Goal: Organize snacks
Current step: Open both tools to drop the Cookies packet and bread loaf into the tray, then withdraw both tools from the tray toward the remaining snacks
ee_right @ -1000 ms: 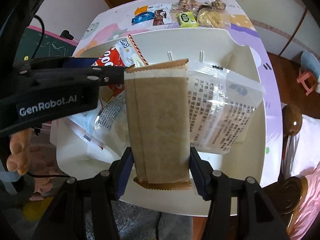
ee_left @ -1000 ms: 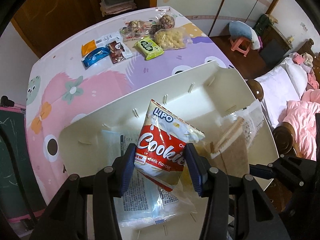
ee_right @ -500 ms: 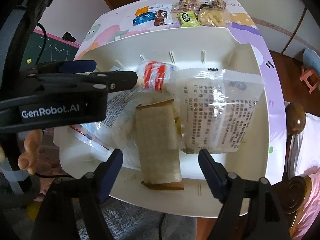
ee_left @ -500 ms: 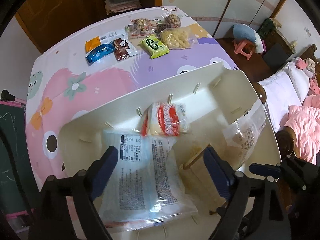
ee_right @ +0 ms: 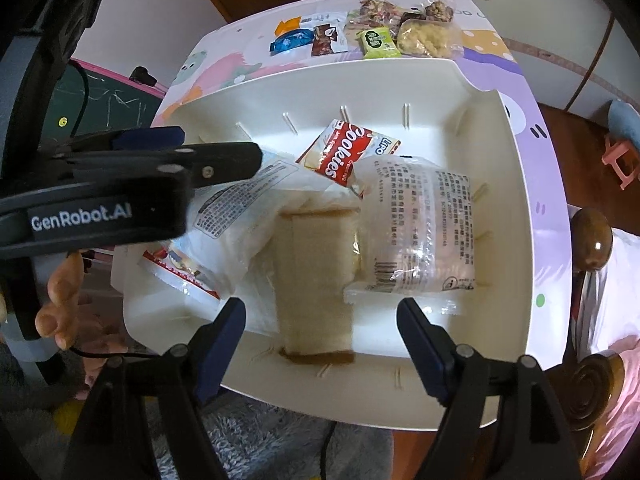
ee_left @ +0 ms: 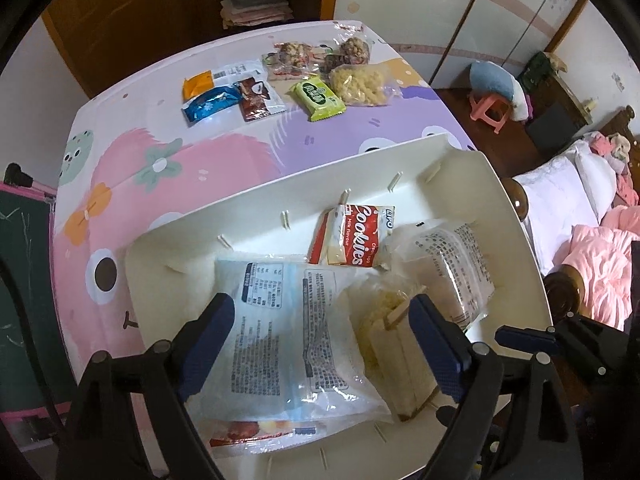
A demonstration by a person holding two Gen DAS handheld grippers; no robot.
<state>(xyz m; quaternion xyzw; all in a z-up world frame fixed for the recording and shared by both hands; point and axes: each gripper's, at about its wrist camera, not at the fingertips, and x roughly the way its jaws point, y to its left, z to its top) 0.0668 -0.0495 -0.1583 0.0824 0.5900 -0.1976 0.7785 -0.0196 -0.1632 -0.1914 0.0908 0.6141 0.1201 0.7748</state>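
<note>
Bg: pink stool (ee_left: 490,110), blue cushion (ee_left: 494,80), bed w/ pink blanket (ee_left: 600,268), green chalkboard (ee_right: 104,104).

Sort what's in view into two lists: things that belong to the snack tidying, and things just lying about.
Part of the job:
white bin
Lipo cookies packet
brown-edged bag
clear printed bag
green packet
blue packet
left claw, open
right claw, open

Lying about:
pink stool
pillow
</note>
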